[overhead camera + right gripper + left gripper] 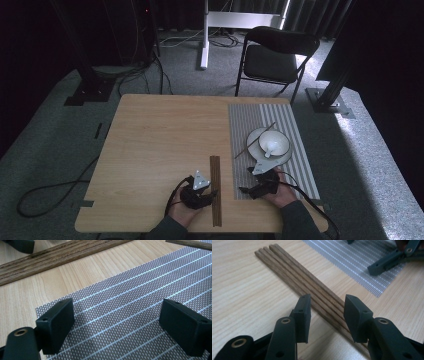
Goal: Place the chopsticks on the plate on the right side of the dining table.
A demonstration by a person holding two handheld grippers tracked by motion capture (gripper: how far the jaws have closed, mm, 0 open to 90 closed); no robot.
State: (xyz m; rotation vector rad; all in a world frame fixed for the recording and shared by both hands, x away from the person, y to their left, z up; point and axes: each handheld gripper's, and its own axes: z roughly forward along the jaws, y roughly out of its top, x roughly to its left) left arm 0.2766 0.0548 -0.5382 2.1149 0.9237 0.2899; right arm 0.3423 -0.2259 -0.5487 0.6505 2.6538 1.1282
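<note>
The chopsticks (312,287) lie between the spread left tongs (327,315) and could roll apart if nudged.

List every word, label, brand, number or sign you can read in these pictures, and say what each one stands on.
None: no readable text stands on the table, chopsticks, striped mat, plate, bowl or chair.
</note>
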